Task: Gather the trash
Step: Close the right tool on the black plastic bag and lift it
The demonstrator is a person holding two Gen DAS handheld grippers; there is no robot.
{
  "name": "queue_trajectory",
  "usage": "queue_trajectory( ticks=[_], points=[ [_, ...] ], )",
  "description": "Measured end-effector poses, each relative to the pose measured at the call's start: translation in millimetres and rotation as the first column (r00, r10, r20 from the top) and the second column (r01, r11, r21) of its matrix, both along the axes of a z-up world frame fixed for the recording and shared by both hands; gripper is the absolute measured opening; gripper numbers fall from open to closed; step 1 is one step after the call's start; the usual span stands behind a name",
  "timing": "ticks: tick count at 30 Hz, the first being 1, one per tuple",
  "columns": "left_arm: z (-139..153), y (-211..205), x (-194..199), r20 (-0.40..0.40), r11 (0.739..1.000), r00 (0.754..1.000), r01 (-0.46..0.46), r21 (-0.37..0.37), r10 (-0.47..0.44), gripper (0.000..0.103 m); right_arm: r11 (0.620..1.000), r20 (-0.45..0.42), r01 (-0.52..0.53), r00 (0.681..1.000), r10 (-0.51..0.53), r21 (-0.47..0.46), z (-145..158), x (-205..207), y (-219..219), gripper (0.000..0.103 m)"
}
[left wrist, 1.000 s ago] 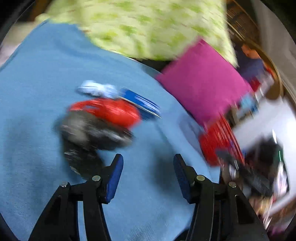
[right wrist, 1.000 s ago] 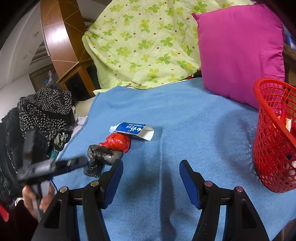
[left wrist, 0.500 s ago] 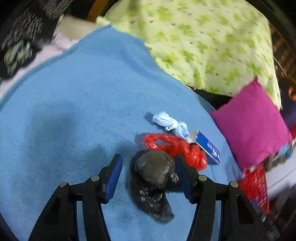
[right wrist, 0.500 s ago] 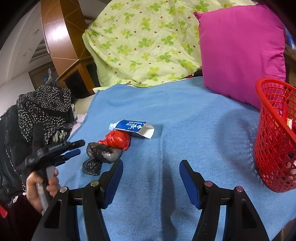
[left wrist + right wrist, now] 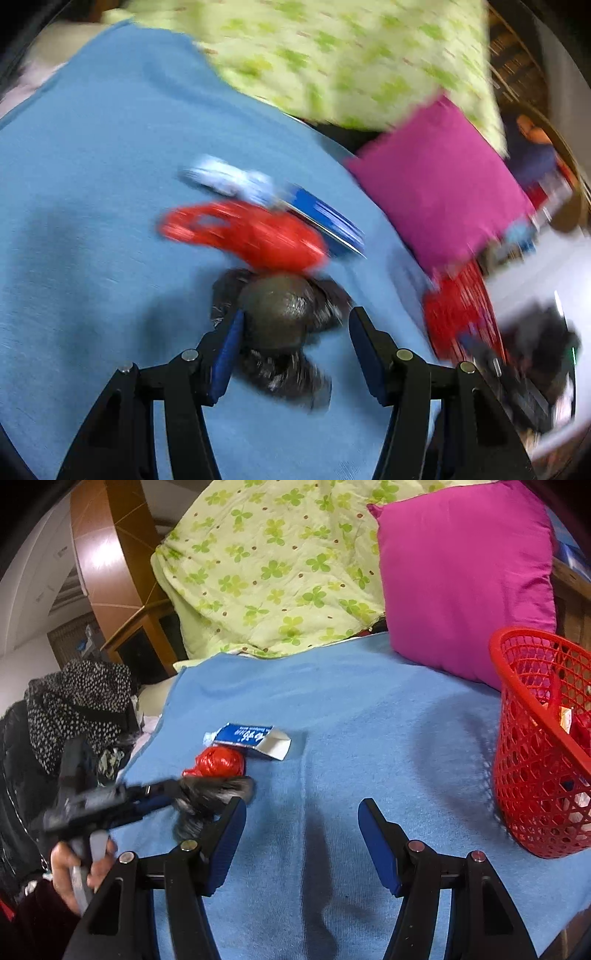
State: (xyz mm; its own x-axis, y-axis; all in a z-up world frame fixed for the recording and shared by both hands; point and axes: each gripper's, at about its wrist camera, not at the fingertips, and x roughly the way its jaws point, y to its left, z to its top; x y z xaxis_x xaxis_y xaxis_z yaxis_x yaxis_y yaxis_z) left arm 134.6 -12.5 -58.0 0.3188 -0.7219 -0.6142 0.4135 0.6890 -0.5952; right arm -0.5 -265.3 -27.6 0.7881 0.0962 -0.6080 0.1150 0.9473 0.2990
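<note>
A crumpled black plastic bag (image 5: 280, 314) lies on the blue blanket between the open jaws of my left gripper (image 5: 293, 325); its left pad touches the bag. Behind it lie a red plastic bag (image 5: 251, 236), a blue and white carton (image 5: 325, 218) and a pale blue wad (image 5: 229, 179). In the right wrist view the left gripper (image 5: 147, 797) reaches the black bag (image 5: 214, 794) from the left, with the red bag (image 5: 219, 762) and carton (image 5: 251, 736) beyond. My right gripper (image 5: 301, 823) is open and empty above the blanket. A red mesh basket (image 5: 535, 746) with trash stands at the right.
A magenta pillow (image 5: 465, 576) and a green clover-print quilt (image 5: 273, 565) lie at the back of the blue blanket (image 5: 369, 709). Dark spotted clothing (image 5: 77, 705) is piled off the left edge. The basket also shows in the left wrist view (image 5: 461, 314).
My left gripper has swung and moved in, so the black bag now sits between its jaws against the left pad. The left view is motion-blurred. My right gripper has held still.
</note>
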Motion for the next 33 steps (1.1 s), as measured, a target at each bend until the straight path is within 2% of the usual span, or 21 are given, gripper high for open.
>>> queue_trajectory(
  ticks=[3,6,8,11,13,16,20,25,30,31,33],
  points=[
    [13,-21,-35,0.087,0.983,0.981,0.171,0.063,-0.176,0.060,1.000,0.001,0.005,1.000,-0.005,0.013,0,0,-2,0.067],
    [21,-25,-52,0.158,0.969,0.960,0.212,0.123,-0.230,0.060,0.999,-0.004,0.000,1.000,0.000,0.032,-1,2,-3,0.067],
    [25,-14,-47,0.161,0.979,0.968,0.180,0.098,-0.194,0.060,0.998,-0.010,-0.004,1.000,0.005,0.061,-3,4,-2,0.067],
    [32,20,-30,0.147,0.998,0.988,0.049,0.031,-0.053,0.060,0.993,-0.021,-0.016,1.000,0.018,0.119,-7,10,1,0.067],
    [31,31,-23,0.145,0.998,0.989,-0.048,0.035,0.043,0.060,0.990,-0.026,-0.026,0.999,0.030,0.141,-10,15,7,0.067],
    [25,55,-13,0.131,0.975,0.973,-0.202,0.090,0.190,0.060,0.981,-0.045,-0.050,0.997,0.059,0.189,-18,27,22,0.067],
    [22,68,-12,0.159,0.936,0.945,-0.310,0.168,0.285,0.060,0.960,-0.075,-0.079,0.992,0.102,0.269,-33,50,50,0.067],
    [18,79,-9,0.166,0.904,0.919,-0.384,0.189,0.356,0.060,0.928,-0.129,-0.065,0.984,0.120,0.368,-57,79,73,0.068],
    [12,80,-5,0.155,0.896,0.914,-0.401,0.192,0.375,0.060,0.917,-0.225,0.009,0.970,0.088,0.398,-89,101,86,0.065],
    [12,80,-5,0.155,0.896,0.913,-0.402,0.192,0.376,0.060,0.916,-0.219,0.010,0.972,0.085,0.401,-92,102,86,0.052],
    [13,78,-2,0.157,0.898,0.915,-0.396,0.189,0.371,0.060,0.929,-0.210,0.000,0.974,0.084,0.371,-90,103,88,0.046]
  ],
)
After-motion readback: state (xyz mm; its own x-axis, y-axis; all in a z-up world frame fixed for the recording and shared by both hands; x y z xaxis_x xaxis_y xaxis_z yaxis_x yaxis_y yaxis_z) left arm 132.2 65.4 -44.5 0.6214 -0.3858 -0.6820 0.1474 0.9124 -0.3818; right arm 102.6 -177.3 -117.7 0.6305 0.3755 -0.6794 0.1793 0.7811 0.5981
